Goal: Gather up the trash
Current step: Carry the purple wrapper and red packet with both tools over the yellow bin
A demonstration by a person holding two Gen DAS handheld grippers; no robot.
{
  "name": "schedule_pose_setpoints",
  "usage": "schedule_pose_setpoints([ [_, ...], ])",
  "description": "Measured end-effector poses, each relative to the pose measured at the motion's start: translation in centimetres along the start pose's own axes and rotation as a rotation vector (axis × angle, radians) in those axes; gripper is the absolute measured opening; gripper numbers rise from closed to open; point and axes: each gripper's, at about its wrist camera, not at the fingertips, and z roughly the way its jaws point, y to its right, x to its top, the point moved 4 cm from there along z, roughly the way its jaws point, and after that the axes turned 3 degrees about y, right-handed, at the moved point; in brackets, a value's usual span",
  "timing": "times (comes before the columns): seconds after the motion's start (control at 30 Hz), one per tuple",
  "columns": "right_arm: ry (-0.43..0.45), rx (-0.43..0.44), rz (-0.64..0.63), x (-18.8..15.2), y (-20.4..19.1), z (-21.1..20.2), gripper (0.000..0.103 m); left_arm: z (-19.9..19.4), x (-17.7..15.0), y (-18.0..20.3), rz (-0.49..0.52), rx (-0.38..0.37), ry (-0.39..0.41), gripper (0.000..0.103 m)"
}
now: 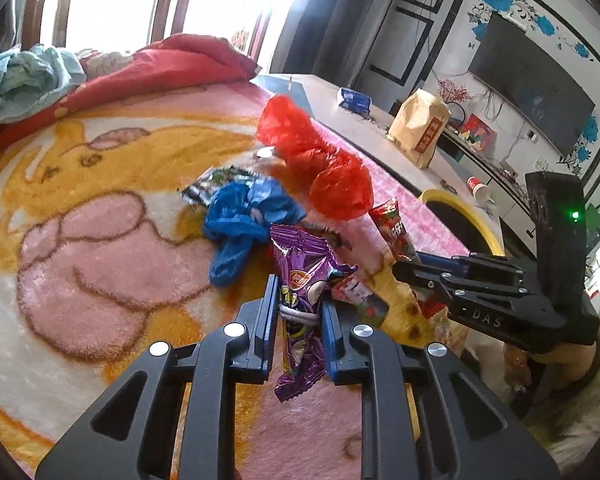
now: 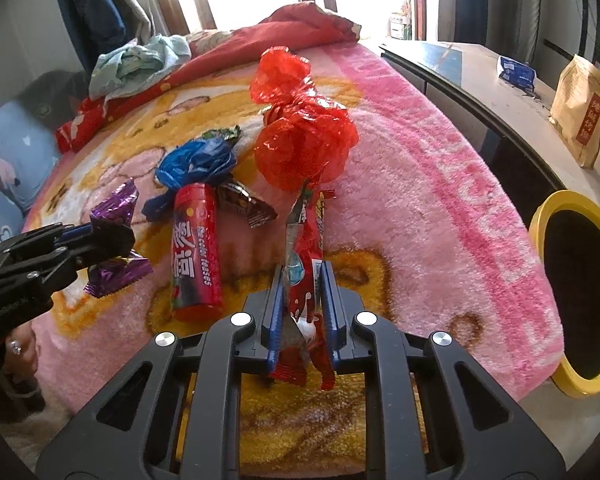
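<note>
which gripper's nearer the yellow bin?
Right. The right gripper, shut on a red wrapper, sits beside the bin; the left gripper is farther along the blanket.

"DAS" stands on the right gripper [image 1: 410, 268]; "tricolor teasers" on the red tube [image 2: 196, 256].

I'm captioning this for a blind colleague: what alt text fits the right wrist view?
The right gripper pinches a red snack wrapper above a pink blanket strewn with wrappers and plastic bags; the left gripper holds a purple wrapper.
</note>
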Motion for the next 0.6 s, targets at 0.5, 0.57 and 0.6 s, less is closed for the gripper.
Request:
schedule_pose_setpoints([
  [0.5, 0.053, 0.028, 0.030, 1.0, 1.1, -2.5, 0.012, -1.0, 2.1, 3.1, 0.054, -0.032, 0.062, 0.018],
  [0.57, 0.063, 0.030, 0.036, 1.1, 1.4, -2.9, 0.012, -1.0, 2.3, 3.6, 0.062, -0.036, 0.066, 0.018],
  [0.6, 0.067, 0.030, 0.039, 1.2, 1.6, -3.1, 0.012, -1.0, 2.5, 3.8, 0.065, -0.039, 0.068, 0.018],
])
